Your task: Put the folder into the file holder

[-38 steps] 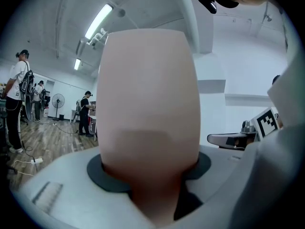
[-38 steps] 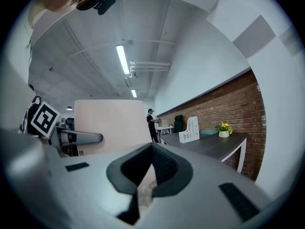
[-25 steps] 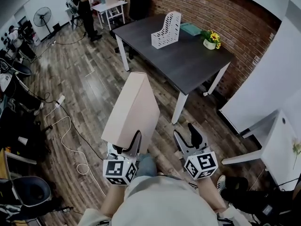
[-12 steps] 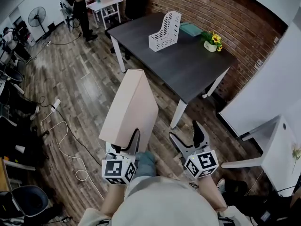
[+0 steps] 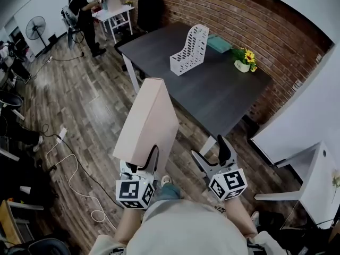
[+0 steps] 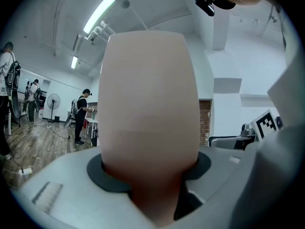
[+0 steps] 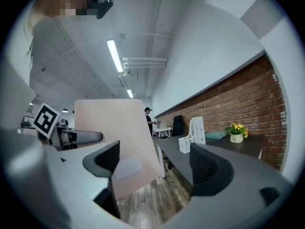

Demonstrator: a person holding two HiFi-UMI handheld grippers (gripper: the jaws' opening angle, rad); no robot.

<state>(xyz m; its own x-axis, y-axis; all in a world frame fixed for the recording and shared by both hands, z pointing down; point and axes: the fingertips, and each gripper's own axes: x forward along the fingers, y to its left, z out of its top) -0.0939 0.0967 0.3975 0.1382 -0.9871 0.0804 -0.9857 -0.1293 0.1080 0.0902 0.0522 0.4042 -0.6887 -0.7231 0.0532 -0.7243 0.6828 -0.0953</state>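
A thick pale pink folder (image 5: 150, 122) stands upright above the wooden floor, its lower end clamped in my left gripper (image 5: 142, 162). In the left gripper view the folder (image 6: 147, 113) fills the space between the jaws. My right gripper (image 5: 212, 155) hangs open beside the folder with nothing between its jaws; in its own view the folder (image 7: 119, 144) is off to the left. The white perforated file holder (image 5: 189, 50) stands on the dark table (image 5: 212, 94) ahead, also seen as file holder (image 7: 193, 133) in the right gripper view.
A teal folder (image 5: 219, 43) and a pot of yellow flowers (image 5: 245, 61) sit at the table's far edge by the brick wall. A person (image 5: 78, 15) stands at a small white table far left. A cable (image 5: 71, 166) lies on the floor.
The right gripper's jaws have spread wider. The view has shifted so the table and file holder sit closer and more central; the folder stays held in the left gripper.
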